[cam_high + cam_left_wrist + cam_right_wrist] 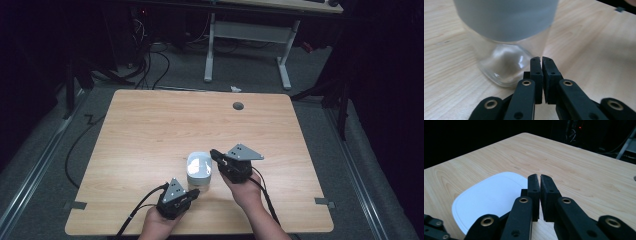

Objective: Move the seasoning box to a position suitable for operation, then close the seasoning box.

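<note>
Centrally, lidded jar [199, 170] between closed grippers, well off table [150, 125] edges.

Black gripper [541, 60] jaws, brass rivets

A clear glass jar [199, 172] with a white rounded-square lid [491, 195] stands upright on my worktop [150, 130], near its front edge, between my hands

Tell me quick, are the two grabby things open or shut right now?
Left gripper: jaws shut, holding nothing, low beside the glass jar.
Right gripper: jaws shut, holding nothing, up by the jar's white lid.
</note>
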### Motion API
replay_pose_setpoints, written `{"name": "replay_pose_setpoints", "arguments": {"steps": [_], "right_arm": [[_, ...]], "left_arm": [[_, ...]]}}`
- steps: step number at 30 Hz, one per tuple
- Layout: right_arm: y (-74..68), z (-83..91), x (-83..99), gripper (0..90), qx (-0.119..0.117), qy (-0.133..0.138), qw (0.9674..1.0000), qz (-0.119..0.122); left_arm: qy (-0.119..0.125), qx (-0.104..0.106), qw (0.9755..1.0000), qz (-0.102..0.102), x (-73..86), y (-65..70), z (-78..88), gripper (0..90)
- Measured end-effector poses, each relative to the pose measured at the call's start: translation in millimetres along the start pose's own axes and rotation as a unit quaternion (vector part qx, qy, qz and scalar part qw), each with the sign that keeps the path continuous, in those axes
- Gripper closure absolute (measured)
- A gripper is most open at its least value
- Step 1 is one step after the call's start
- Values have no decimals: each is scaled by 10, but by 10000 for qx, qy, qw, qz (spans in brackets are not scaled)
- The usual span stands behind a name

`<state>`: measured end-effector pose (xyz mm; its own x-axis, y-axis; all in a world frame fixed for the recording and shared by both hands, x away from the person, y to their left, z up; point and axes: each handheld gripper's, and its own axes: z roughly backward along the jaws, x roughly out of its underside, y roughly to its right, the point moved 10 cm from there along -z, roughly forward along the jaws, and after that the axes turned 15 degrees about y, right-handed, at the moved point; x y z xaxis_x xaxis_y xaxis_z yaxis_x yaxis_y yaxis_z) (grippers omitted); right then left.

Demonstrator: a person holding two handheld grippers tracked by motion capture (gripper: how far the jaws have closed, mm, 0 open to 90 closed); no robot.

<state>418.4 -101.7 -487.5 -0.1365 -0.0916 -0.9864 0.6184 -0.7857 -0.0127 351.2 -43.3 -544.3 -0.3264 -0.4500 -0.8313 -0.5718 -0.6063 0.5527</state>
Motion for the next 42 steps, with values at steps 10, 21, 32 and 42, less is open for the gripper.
{"name": "replay_pose_setpoints", "arguments": {"steps": [10, 21, 32, 42], "right_arm": [[294, 193, 233, 847, 370, -139, 9990, -214], [703, 451, 401, 811, 825, -149, 9959, -326], [1222, 1108, 775, 766, 1494, -255, 9868, -570], [1179, 1256, 961, 701, 1459, -339, 9871, -574]], "left_arm": [[-21, -133, 9987, -486, -266, -325, 281, 790], [583, -937, 9927, -495, -722, -991, 346, 622], [955, -1560, 9817, -525, -980, -1443, 515, 535], [1187, -1944, 9724, -514, -1087, -1553, 808, 522]]}}
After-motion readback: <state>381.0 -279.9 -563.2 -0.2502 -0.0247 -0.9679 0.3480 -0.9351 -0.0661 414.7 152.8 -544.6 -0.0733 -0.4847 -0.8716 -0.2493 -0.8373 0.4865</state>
